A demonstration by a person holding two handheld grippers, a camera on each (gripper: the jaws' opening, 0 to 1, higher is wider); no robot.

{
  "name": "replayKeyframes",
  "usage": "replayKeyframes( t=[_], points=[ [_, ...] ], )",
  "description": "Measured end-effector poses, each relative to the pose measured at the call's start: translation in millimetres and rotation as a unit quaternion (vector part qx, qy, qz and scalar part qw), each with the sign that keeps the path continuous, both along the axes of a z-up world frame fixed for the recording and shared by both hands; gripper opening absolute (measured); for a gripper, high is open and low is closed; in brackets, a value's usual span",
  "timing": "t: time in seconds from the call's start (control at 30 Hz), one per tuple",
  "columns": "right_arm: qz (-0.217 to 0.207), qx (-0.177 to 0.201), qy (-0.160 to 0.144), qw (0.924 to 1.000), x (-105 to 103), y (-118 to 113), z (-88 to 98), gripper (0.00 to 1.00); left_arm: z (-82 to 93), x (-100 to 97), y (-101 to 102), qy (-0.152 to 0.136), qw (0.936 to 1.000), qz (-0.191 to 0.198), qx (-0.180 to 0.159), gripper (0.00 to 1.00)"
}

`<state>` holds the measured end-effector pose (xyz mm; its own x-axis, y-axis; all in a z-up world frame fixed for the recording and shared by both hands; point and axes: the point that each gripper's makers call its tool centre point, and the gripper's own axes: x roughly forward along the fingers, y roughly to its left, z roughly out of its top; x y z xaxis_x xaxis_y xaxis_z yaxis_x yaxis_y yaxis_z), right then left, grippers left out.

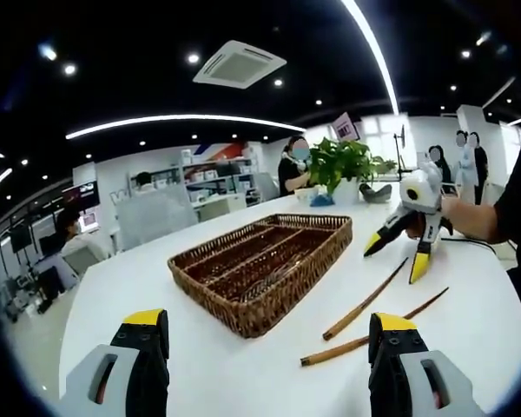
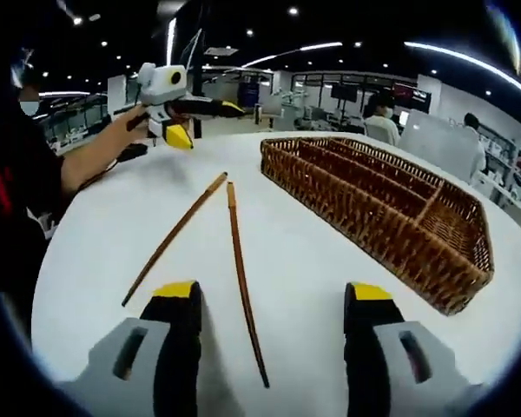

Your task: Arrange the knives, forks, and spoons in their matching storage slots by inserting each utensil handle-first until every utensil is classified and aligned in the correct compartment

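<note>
A brown wicker tray [image 1: 260, 261] [image 2: 382, 204] with several long compartments lies on the white table [image 1: 182, 347], and nothing shows inside it. Two thin brown sticks lie beside it: one [image 1: 365, 300] [image 2: 178, 234] and another [image 1: 373, 334] [image 2: 241, 269]. My left gripper [image 1: 267, 334] [image 2: 200, 117] is open near the tray's front corner, holding nothing. My right gripper [image 2: 273, 300] [image 1: 398, 252] is open too, held in a hand above the table. In the right gripper view the near end of one stick runs between its jaws, untouched.
A potted green plant [image 1: 343, 165] stands at the far end of the table behind the tray. A dark cable [image 1: 482, 245] trails by the person's arm. The table's rounded edge [image 2: 48, 287] is close. Several people stand in the office behind.
</note>
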<state>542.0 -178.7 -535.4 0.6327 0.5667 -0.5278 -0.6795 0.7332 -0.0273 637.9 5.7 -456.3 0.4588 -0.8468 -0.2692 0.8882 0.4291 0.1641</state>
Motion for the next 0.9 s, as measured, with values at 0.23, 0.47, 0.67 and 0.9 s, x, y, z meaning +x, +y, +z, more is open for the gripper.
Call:
replayKeyframes(
  t=[0.23,0.47,0.67,0.9],
  points=[
    [0.028,-0.003,-0.016,0.9995,6,22,0.0,0.39,-1.8,0.0,-1,0.001,1.0,-0.001,0.002,1.0],
    [0.048,0.008,0.0,0.9988,6,41,-3.2,0.22,-1.8,-0.8,-1,0.001,1.0,-0.003,0.003,1.0],
    [0.076,-0.01,-0.021,0.9968,-6,48,4.1,0.03,-0.9,-0.7,0,0.0,1.0,-0.002,0.003,1.0],
    [0.052,-0.027,-0.034,0.9977,-1,35,5.4,0.02,0.3,-1.1,0,-0.001,1.0,-0.002,0.001,1.0]
  ],
)
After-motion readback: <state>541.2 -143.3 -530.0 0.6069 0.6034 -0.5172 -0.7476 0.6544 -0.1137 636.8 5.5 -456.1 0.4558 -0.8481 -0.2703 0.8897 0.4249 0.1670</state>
